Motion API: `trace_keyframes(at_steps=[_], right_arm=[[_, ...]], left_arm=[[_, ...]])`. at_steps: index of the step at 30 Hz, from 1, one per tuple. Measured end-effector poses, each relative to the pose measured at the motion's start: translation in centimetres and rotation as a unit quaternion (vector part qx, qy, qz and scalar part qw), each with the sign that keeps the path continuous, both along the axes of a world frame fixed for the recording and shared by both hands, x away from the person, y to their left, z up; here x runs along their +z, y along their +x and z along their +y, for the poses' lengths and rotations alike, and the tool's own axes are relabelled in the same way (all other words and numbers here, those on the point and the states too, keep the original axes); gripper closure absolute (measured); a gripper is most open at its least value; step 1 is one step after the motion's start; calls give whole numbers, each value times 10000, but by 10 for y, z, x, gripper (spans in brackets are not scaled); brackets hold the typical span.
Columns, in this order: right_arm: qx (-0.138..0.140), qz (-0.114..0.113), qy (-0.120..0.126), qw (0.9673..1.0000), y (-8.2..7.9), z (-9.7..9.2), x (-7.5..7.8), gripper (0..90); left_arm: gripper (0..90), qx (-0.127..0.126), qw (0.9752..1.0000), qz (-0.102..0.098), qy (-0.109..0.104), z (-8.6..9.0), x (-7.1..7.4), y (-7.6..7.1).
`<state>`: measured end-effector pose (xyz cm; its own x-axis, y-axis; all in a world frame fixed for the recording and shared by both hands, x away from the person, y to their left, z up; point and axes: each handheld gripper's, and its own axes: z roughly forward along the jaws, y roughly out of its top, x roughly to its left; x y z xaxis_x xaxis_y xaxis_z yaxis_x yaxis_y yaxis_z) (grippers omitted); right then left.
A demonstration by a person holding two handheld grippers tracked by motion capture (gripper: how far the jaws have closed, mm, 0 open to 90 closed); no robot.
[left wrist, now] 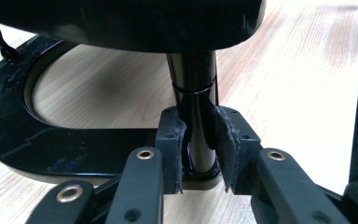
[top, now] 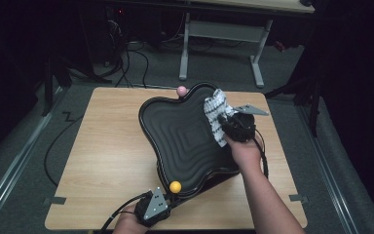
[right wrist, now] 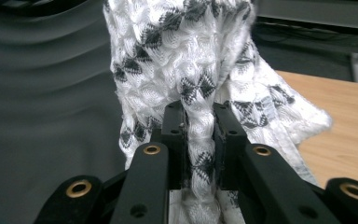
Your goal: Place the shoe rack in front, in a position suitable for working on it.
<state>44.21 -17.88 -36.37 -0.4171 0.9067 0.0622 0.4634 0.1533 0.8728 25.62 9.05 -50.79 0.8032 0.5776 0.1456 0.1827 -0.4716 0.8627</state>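
Pinching the cloth (right wrist: 200,70), right gripper (right wrist: 199,135); left gripper (left wrist: 200,149) clamps the tray's post (left wrist: 193,88).

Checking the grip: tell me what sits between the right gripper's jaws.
In the right gripper view, the right gripper pinches a fold of white cloth with dark diamonds, over the black tray.

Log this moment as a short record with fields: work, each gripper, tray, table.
work: wiping a black tray with a cloth
left gripper: shut on the tray's black post, above its base
right gripper: shut on the cloth, at the tray's right edge
tray: wavy rim, ridged inside, raised on the post
table: light wood; orange ball and pink ball at the tray's rim
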Motion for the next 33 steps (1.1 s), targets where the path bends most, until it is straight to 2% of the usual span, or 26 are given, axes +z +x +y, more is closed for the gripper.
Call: trace_keyframes(at_steps=[4, 8, 9, 12, 14, 16, 20, 23, 24, 28, 30, 32, 33], right_arm=[[-78, 3, 141, 9999, 15, -1, 7, 779], [-61, -47, 77, 9999, 22, 12, 11, 779], [-41, -32, 133, 9999, 21, 16, 11, 779], [227, -111, 122, 9996, 12, 32, 10, 779], [496, -223, 7, 9985, 2, 46, 8, 777], [753, -298, -67, 9967, -8, 61, 7, 777], [1281, -359, -22, 9911, -28, 90, 4, 777], [1704, -372, -44, 9847, -42, 111, 2, 777], [1868, -399, -64, 9816, -48, 120, 2, 778], [2273, -453, -134, 9727, -59, 141, 2, 779], [2304, -541, -213, 9714, -61, 148, 2, 779], [2251, -575, -175, 9725, -57, 148, 3, 780], [2178, -592, -154, 9741, -54, 146, 4, 780]], left_arm=[[714, -14, 10000, 9, -3, 0, 0, 0], [714, -33, 10000, 21, -29, 1, 0, 1], [715, -46, 10000, 20, -14, 1, 0, 1], [715, -59, 10000, 21, 1, 2, 0, 1], [715, -69, 10000, 23, 3, 2, 0, 1], [715, -78, 10000, 28, 9, 2, 0, 1], [715, -87, 10000, 29, 2, 2, 0, 1], [715, -93, 10000, 33, -4, 2, 0, 1], [715, -93, 10000, 33, -3, 2, 0, 1], [715, -98, 9999, 39, -5, 2, 0, 1], [715, -95, 9999, 42, -6, 3, 0, 1], [715, -95, 9999, 45, 1, 3, 0, 1], [715, -93, 9999, 47, 3, 3, 0, 1]])
